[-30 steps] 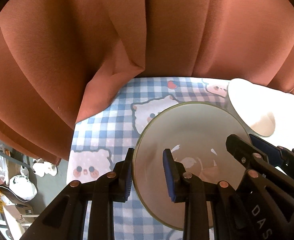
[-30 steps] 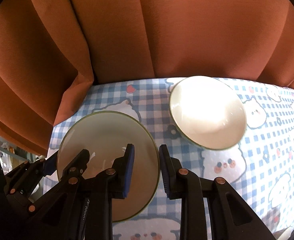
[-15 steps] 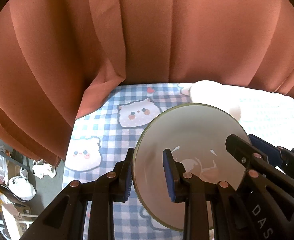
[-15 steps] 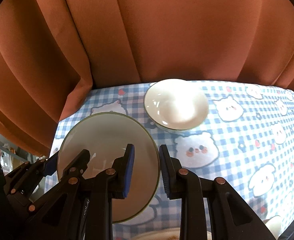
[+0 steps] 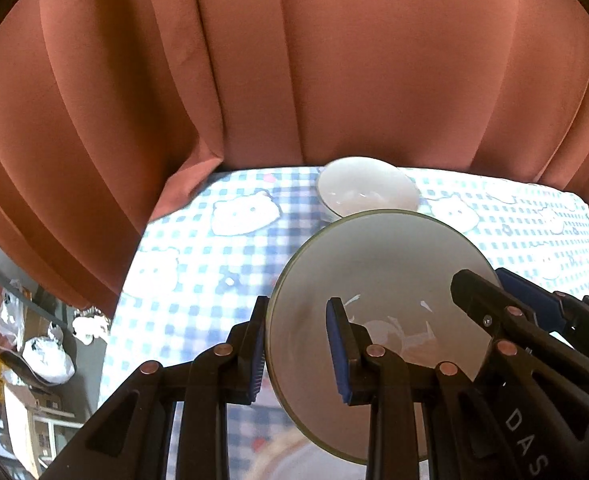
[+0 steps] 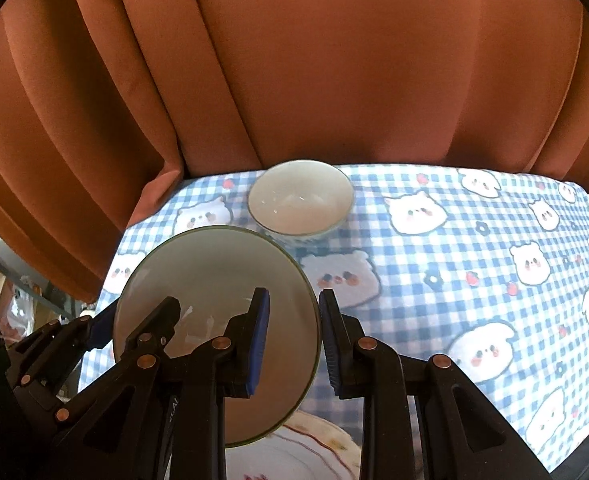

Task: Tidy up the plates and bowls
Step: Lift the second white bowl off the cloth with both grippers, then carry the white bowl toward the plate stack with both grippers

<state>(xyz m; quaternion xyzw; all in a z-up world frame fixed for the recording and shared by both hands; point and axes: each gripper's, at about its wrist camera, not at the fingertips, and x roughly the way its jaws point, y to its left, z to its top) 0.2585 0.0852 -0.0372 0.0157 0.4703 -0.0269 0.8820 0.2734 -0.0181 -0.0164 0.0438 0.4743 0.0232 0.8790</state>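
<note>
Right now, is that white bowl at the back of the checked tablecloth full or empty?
Empty: the white bowl sits upright on the checked tablecloth, its bare glossy inside showing only reflections.

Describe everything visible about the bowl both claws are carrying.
The held bowl is round, off-white and glossy, ceramic by its look, with a thin dark green rim line. It is lifted off the checked tablecloth and tilted toward the cameras, inside empty with small highlights. The left claw grips its left rim and the right claw its right rim, one finger inside and one outside each. A second white bowl stands behind it, apart.
</note>
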